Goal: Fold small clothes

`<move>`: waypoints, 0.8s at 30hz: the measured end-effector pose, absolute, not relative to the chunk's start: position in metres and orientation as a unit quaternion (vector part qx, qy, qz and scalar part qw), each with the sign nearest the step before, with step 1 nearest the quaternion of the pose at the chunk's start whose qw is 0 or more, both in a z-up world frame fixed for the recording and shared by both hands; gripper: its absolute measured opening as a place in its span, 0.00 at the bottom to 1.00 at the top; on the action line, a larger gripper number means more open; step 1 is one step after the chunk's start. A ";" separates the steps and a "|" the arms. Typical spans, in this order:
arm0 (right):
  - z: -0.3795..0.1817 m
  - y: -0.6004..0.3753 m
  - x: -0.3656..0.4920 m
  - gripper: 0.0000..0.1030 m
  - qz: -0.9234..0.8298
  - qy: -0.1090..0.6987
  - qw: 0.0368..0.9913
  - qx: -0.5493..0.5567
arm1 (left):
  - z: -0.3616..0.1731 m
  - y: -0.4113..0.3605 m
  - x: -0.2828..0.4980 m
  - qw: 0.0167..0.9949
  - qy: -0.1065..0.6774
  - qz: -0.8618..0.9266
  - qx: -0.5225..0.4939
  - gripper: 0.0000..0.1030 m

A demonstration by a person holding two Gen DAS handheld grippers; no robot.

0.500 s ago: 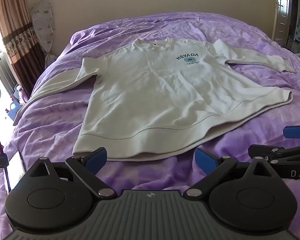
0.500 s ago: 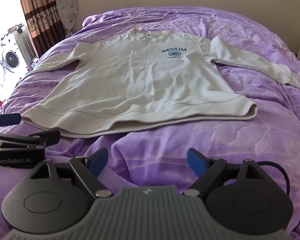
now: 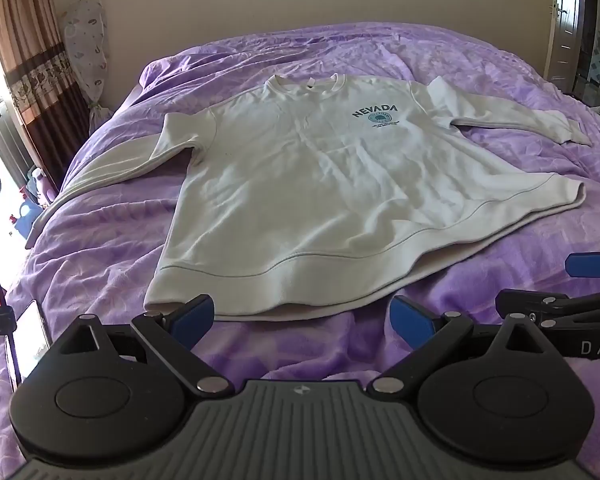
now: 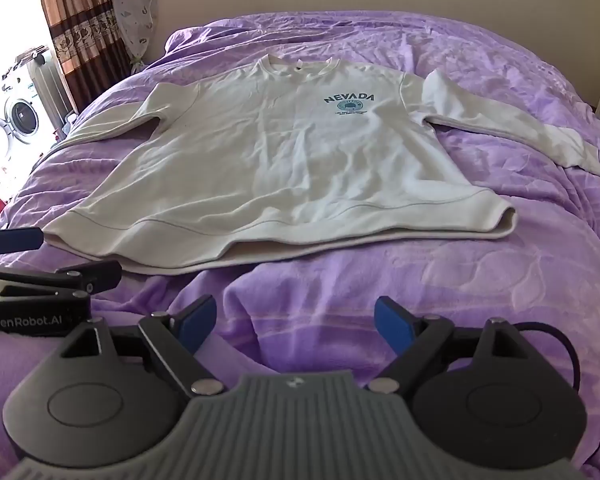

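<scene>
sweatshirt (image 3: 320, 184): spread flat, face up on bed (image 3: 100, 264) — sleeves out, ready for folding
left gripper (image 3: 302, 318): released, parked at hem
right gripper (image 4: 294, 322): released, nothing held — short of hem

I'm working in a home bedroom: a bed (image 3: 100, 280) under a purple blanket, patterned curtains (image 3: 40, 80) by the window, a washing machine (image 4: 20, 116) beyond.

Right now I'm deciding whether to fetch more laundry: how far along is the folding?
Done: the sweatshirt lies spread flat, front up, on the purple bedspread, sleeves out to both sides. In hand: nothing; the left gripper and the right gripper are both open and empty, short of the hem. Left: every fold, sleeves and body.
</scene>
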State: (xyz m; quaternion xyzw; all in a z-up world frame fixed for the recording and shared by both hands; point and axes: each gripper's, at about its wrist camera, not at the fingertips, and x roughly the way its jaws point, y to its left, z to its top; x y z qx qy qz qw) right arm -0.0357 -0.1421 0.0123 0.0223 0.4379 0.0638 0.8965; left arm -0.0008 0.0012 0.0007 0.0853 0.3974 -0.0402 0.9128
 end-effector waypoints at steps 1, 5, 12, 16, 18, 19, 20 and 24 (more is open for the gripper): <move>0.012 -0.142 -0.036 0.80 0.064 0.438 0.896 0.023 | 0.001 0.001 -0.001 0.913 0.397 -0.040 0.085 1.00; 0.012 -0.142 -0.035 0.80 0.064 0.439 0.896 0.022 | 0.000 0.001 0.000 0.912 0.399 -0.040 0.085 1.00; 0.012 -0.142 -0.035 0.80 0.064 0.440 0.896 0.022 | 0.000 0.000 0.000 0.912 0.399 -0.040 0.085 1.00; 0.012 -0.142 -0.034 0.80 0.064 0.440 0.895 0.023 | 0.000 0.000 0.000 0.912 0.400 -0.040 0.085 1.00; 0.012 -0.143 -0.033 0.80 0.065 0.440 0.895 0.022 | 0.000 0.000 0.000 0.912 0.400 -0.040 0.085 1.00; 0.012 -0.143 -0.033 0.80 0.065 0.440 0.895 0.022 | 0.000 0.000 0.000 0.912 0.400 -0.040 0.085 1.00; 0.013 -0.144 -0.033 0.80 0.065 0.441 0.895 0.023 | 0.000 0.000 0.000 0.912 0.400 -0.040 0.085 1.00; 0.011 -0.142 -0.033 0.80 0.067 0.444 0.893 0.023 | 0.000 0.001 0.000 0.912 0.400 -0.040 0.085 1.00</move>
